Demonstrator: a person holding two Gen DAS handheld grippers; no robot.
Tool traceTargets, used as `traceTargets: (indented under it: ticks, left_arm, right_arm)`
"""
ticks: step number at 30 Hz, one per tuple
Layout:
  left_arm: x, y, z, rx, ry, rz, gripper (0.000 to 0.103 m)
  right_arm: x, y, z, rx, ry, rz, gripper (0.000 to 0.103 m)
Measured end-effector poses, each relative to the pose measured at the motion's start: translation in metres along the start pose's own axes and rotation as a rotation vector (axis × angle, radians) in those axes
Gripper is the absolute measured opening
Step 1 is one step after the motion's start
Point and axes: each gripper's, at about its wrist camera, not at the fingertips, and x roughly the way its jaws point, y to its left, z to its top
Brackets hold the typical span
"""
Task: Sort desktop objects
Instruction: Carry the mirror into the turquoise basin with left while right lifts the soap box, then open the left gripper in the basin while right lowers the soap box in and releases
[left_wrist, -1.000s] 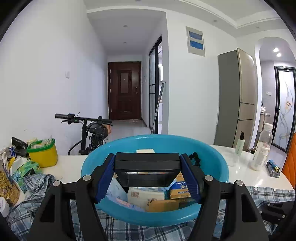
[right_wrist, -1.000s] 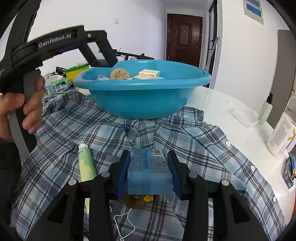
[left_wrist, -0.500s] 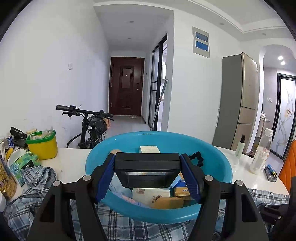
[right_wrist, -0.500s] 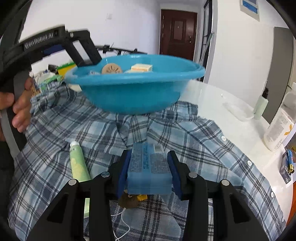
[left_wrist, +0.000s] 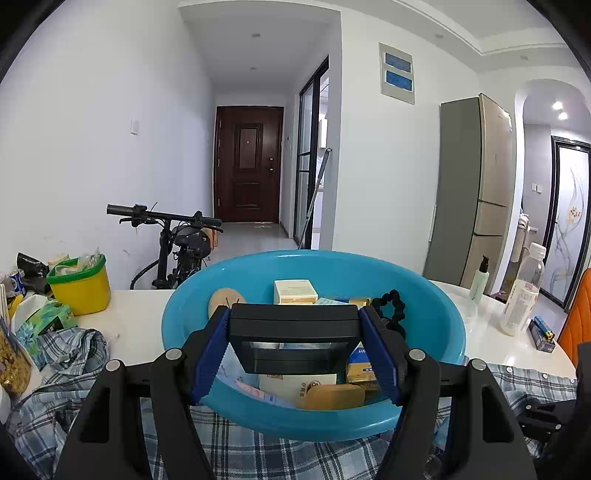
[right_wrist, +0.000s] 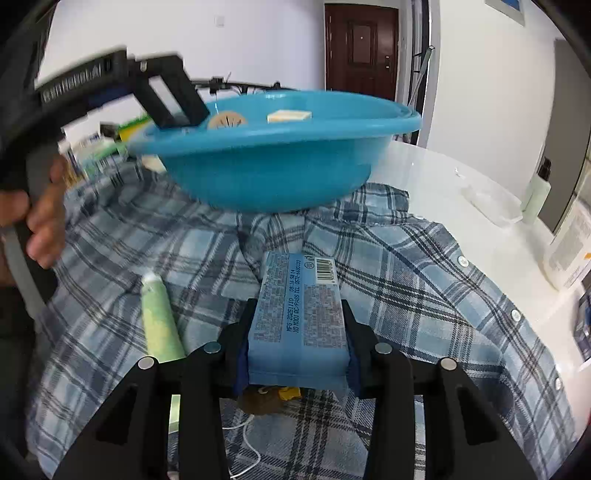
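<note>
The left gripper (left_wrist: 294, 343) clamps a black rectangular box (left_wrist: 294, 326) above the round blue plastic basin (left_wrist: 436, 317), hiding part of its contents. The right gripper (right_wrist: 297, 332) squeezes a blue wrapped tissue pack (right_wrist: 300, 314), covering something brown beneath on the plaid shirt (right_wrist: 424, 295).

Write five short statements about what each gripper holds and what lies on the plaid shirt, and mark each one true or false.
1. The right gripper is clamped on a blue packet. True.
2. The left gripper holds a black rectangular object over the blue basin. True.
3. The basin is empty. False: it holds a cream box, a round tan disc and other items.
4. A green tube lies on the plaid shirt beside the packet. True.
5. The green tube is inside the basin. False: it lies on the shirt.
</note>
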Motion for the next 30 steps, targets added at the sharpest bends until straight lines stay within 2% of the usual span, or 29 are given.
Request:
traceTargets:
  ticks: [6,11,14,19,25,30]
  left_arm:
    - [0.000,0.003,0.001,-0.012,0.002,-0.001,0.072]
    - [0.000,0.003,0.001,-0.012,0.004,0.003,0.072]
    - [0.000,0.003,0.001,-0.011,0.005,0.005,0.072]
    - [0.000,0.004,0.002,-0.018,0.008,0.024,0.072]
    - [0.000,0.006,0.002,-0.030,0.011,0.017,0.072]
    - [0.005,0.004,-0.002,-0.027,0.028,0.023,0.072]
  right_arm:
    - [-0.028,0.003,0.018,-0.002,-0.088,0.009,0.039]
    - [-0.058,0.009,0.052,-0.037,-0.207,0.010,0.039]
    - [-0.063,0.011,0.078,-0.051,-0.263,0.005,0.039]
    - [-0.049,0.010,0.117,-0.043,-0.317,0.025,0.039]
    - [-0.010,0.018,0.150,-0.042,-0.342,0.040,0.039]
    - [0.012,0.024,0.143,-0.029,-0.356,0.072,0.039]
